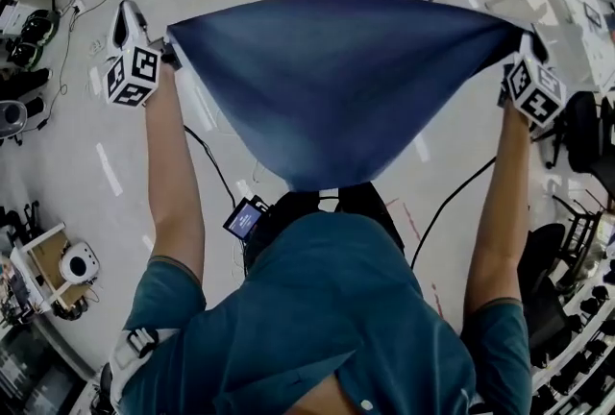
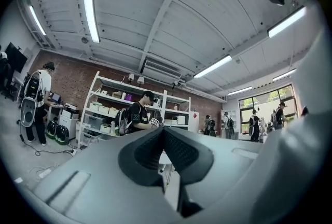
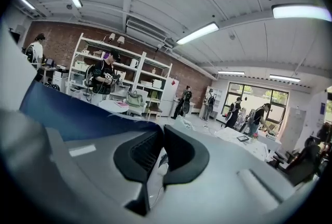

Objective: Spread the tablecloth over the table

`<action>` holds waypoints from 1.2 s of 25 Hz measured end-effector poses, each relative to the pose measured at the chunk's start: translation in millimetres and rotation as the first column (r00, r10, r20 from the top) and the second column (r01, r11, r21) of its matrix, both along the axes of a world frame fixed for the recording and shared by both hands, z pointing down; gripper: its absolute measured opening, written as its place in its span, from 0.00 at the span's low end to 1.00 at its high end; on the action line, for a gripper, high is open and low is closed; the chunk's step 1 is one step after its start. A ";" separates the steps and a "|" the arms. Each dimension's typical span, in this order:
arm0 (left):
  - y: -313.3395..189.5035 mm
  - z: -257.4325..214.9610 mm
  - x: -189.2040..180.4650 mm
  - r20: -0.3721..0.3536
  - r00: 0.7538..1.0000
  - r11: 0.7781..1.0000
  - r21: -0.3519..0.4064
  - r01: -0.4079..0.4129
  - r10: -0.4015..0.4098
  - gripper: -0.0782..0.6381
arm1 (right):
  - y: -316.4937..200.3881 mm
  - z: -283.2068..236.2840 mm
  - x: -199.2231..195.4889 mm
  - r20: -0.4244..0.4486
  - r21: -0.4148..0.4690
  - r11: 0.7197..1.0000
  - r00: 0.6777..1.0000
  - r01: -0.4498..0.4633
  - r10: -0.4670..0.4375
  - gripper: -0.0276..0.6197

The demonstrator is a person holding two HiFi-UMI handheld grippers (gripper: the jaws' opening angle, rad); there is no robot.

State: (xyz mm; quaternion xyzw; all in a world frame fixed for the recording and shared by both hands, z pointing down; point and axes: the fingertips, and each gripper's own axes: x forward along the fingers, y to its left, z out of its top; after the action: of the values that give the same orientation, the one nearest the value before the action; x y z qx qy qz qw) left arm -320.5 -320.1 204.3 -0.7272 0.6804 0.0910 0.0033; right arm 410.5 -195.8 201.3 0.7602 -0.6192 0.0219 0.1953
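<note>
Blue tablecloth (image 1: 332,86) — smooth, sagging triangular drape

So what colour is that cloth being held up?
The tablecloth is plain dark blue, no pattern; the head view shows it best.

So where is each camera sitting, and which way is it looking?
Head view: on the person's head, looking down at the tablecloth; shows arms, shirt, left gripper, right gripper.
Left gripper view: on that gripper, looking along its shut jaws at shelves, ceiling.
Right gripper view: likewise, tablecloth at left.
Shared: gripper views both see the shelves.
</note>
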 end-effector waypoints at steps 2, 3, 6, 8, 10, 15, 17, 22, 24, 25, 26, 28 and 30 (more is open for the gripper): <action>-20.7 14.0 8.4 0.020 1.000 1.000 -0.027 0.004 -0.003 0.11 | -24.0 26.6 8.7 0.014 -0.037 0.999 1.000 0.010 -0.009 0.06; -31.0 21.0 13.9 0.029 1.000 0.999 -0.040 0.005 -0.004 0.11 | -36.2 40.7 13.5 0.022 -0.055 0.998 1.000 0.017 -0.016 0.06; -56.1 39.8 29.8 0.057 0.998 0.997 -0.073 0.014 -0.010 0.11 | -68.2 83.2 27.9 0.048 -0.111 0.993 0.998 0.037 -0.032 0.06; -66.6 49.8 35.4 0.070 0.997 0.996 -0.081 0.027 -0.021 0.11 | -82.9 110.9 34.7 0.063 -0.146 0.988 0.997 0.052 -0.043 0.06; -78.4 58.2 37.4 0.082 0.996 0.996 -0.085 0.038 -0.031 0.11 | -96.3 139.5 39.4 0.080 -0.182 0.981 0.995 0.067 -0.053 0.06; -99.4 97.3 55.1 0.154 0.988 0.987 -0.152 0.046 -0.022 0.11 | -134.8 211.2 40.0 0.082 -0.310 0.943 0.992 0.118 -0.097 0.06; -94.3 125.2 69.0 0.164 0.986 0.981 -0.192 0.038 -0.006 0.11 | -146.0 242.8 43.3 0.077 -0.368 0.921 0.991 0.128 -0.107 0.06; -61.4 209.7 104.1 0.149 0.987 0.950 -0.311 -0.005 0.054 0.11 | -167.0 320.1 49.8 0.080 -0.483 0.866 0.991 0.132 -0.107 0.06; -42.2 237.9 120.9 0.156 0.982 0.934 -0.354 -0.047 0.109 0.11 | -169.1 346.2 51.6 0.097 -0.522 0.844 0.992 0.120 -0.081 0.06; -31.7 251.4 132.3 0.168 0.974 0.923 -0.376 -0.078 0.151 0.11 | -169.2 357.7 52.3 0.108 -0.538 0.834 0.992 0.117 -0.069 0.06; -20.9 264.7 145.3 0.180 0.964 0.911 -0.398 -0.112 0.197 0.11 | -168.7 368.4 53.2 0.122 -0.553 0.825 0.991 0.117 -0.058 0.06; 1.9 288.1 170.5 0.188 0.943 0.884 -0.434 -0.173 0.276 0.11 | -166.5 388.2 54.2 0.162 -0.583 0.802 0.986 0.127 -0.038 0.07; 26.1 304.8 190.8 0.170 0.930 0.862 -0.458 -0.220 0.327 0.11 | -160.2 403.1 53.1 0.210 -0.607 0.782 0.978 0.139 -0.010 0.08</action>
State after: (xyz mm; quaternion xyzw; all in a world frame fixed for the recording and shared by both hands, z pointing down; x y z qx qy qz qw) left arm -129.6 -294.0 509.0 -0.8050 0.5669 -0.1511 -0.0878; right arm 463.6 -356.0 604.4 0.6232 -0.6235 0.2903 0.3724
